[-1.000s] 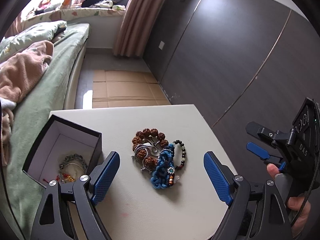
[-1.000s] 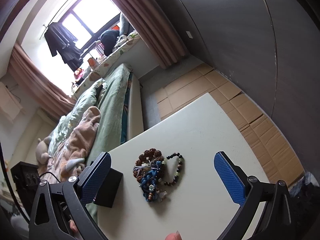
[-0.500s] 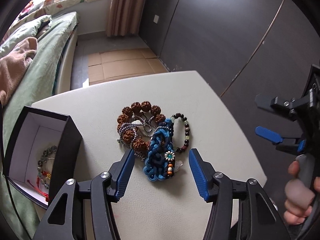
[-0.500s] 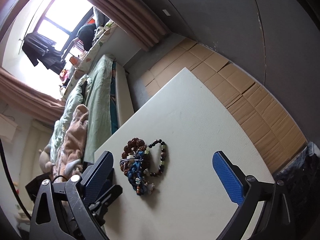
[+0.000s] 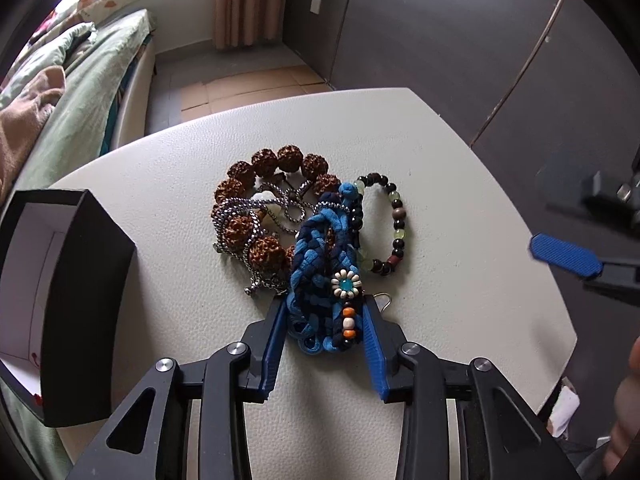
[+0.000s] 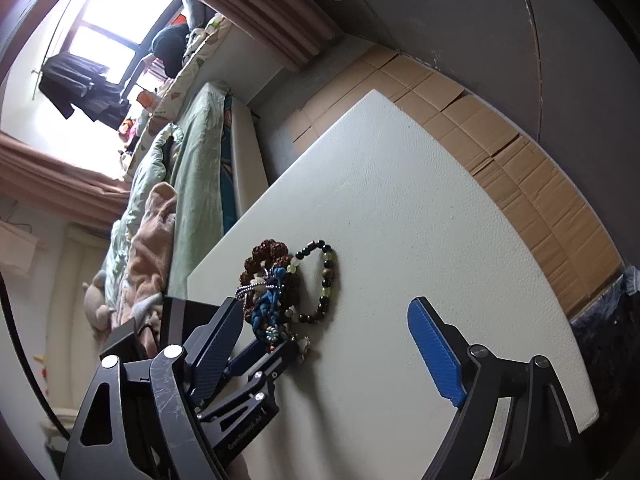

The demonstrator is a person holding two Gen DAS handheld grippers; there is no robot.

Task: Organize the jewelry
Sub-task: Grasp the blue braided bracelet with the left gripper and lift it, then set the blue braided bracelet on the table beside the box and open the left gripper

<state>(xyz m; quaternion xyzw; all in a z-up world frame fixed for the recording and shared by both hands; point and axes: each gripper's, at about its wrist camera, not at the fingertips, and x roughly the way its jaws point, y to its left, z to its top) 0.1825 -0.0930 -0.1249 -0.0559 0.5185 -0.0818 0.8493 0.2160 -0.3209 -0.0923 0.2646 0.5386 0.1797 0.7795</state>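
A pile of jewelry lies on the white table [image 5: 460, 184]: a blue braided bracelet [image 5: 316, 256] with a bead flower, a brown seed-bead bracelet [image 5: 264, 168], a silver chain [image 5: 280, 208] and a dark and green bead bracelet [image 5: 394, 224]. My left gripper [image 5: 324, 320] is closed around the near end of the blue braided bracelet, its pads [image 5: 276, 332] against both sides. It also shows in the right wrist view [image 6: 276, 344]. My right gripper [image 6: 328, 340] is open and empty to the right of the pile.
An open black box [image 5: 80, 280] with a white lining stands at the table's left edge. A bed [image 5: 80, 92] with green bedding lies beyond it. Dark wardrobe doors [image 5: 440, 32] and cardboard [image 6: 520, 152] on the floor lie past the table.
My left gripper has moved forward and down onto the pile and closed its jaws on the blue braided bracelet. The right gripper has tilted and stayed open.
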